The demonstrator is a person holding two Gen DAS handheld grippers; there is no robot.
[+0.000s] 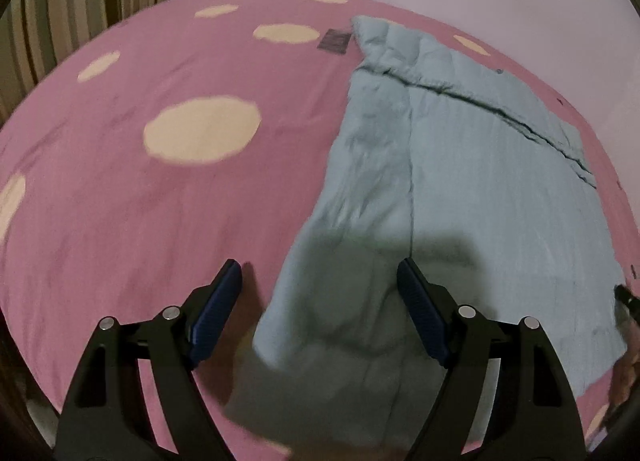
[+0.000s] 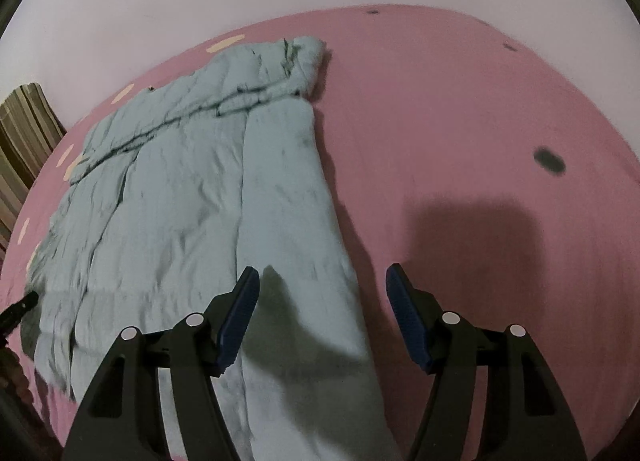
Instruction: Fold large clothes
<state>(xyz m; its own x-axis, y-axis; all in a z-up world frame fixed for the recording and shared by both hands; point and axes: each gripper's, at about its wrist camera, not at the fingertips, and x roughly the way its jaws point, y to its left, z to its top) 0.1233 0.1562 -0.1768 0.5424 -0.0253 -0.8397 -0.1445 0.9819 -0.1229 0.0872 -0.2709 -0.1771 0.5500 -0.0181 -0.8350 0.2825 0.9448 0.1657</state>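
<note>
We hold our left gripper (image 1: pixel 320 281) and right gripper (image 2: pixel 322 287) above the blue garment's (image 2: pixel 192 197) near edge, fingers apart, gripping nothing.

No legible text, labels or numbers anywhere.

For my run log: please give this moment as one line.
left hand-held gripper open | right hand-held gripper open | blue garment flat on pink sheet
</note>
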